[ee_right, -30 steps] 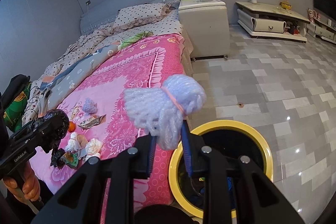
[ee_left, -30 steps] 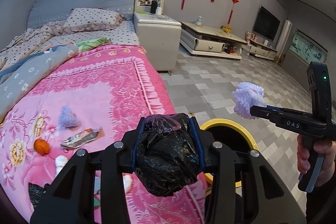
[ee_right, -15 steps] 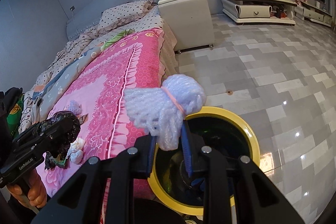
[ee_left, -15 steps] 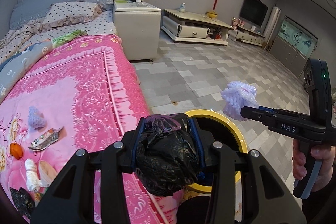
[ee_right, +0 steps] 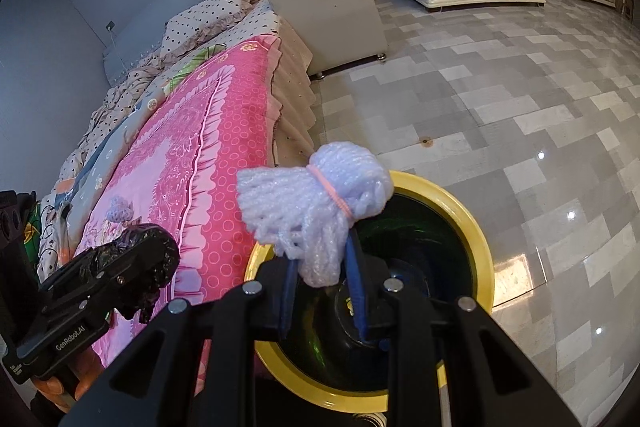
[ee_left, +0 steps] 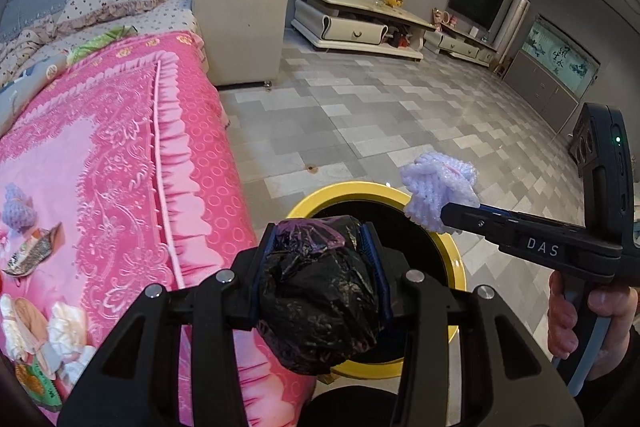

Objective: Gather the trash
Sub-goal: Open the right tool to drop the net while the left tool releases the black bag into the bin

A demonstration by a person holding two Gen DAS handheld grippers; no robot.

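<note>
My left gripper [ee_left: 320, 239] is shut on a crumpled black plastic bag [ee_left: 318, 291], held over the near rim of a yellow-rimmed bin [ee_left: 448, 239] beside the bed. My right gripper [ee_right: 320, 263] is shut on a pale lilac foam net bundle [ee_right: 312, 199] tied with a pink band, above the bin [ee_right: 468, 223]. In the left wrist view the right gripper [ee_left: 448, 215] comes in from the right with the bundle [ee_left: 440, 187] over the bin's far rim. In the right wrist view the left gripper [ee_right: 156, 255] and its bag [ee_right: 140, 247] hang at the lower left.
A bed with a pink blanket [ee_left: 120, 163] lies left of the bin, with a lilac net [ee_left: 18, 211], a wrapper [ee_left: 32, 253] and white crumpled scraps [ee_left: 64, 323] on it. A white cabinet [ee_left: 240, 27] stands beyond the bed. Grey tiled floor [ee_left: 380, 115] spreads to the right.
Both grippers have moved down and away from the bed toward the bin, each still holding its item. The bin now fills more of both views.
</note>
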